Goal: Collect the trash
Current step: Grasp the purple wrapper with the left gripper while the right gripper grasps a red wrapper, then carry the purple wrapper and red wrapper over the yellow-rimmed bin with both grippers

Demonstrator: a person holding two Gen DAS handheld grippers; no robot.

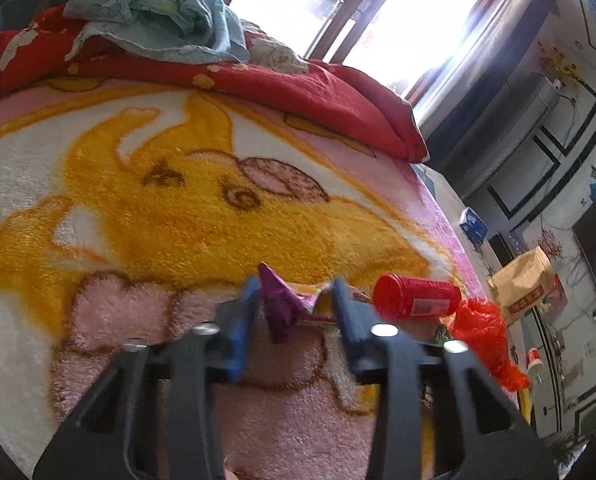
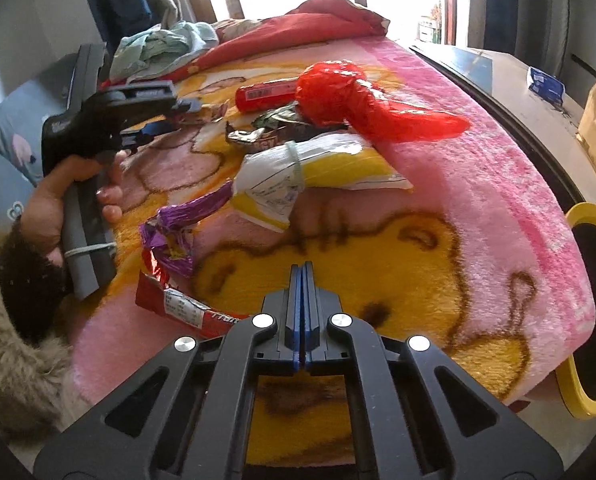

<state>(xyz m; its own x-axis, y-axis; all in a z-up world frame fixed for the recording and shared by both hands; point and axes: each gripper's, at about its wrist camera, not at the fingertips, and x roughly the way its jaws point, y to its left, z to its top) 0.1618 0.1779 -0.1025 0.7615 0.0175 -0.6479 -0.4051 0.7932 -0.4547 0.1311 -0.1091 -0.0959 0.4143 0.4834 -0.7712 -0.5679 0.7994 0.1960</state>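
While its edge blurs, left tool (image 1: pixel 293 292) straddles purple wrapper (image 1: pixel 279 300).

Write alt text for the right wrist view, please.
The shut right gripper hovers over a pink and yellow blanket strewn with wrappers, a red plastic bag and a red can. At left, a hand holds the left gripper.

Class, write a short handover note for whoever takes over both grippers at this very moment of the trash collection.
Left gripper: jaws narrow around a purple wrapper on the blanket; firm grip unclear.
Right gripper: shut, empty, above the blanket.
On the bed: red can, red plastic bag, yellow-white packet, red packet, second purple wrapper.
Done: nothing visibly binned.
Left: move everything into the yellow-rimmed bin beside the bed.
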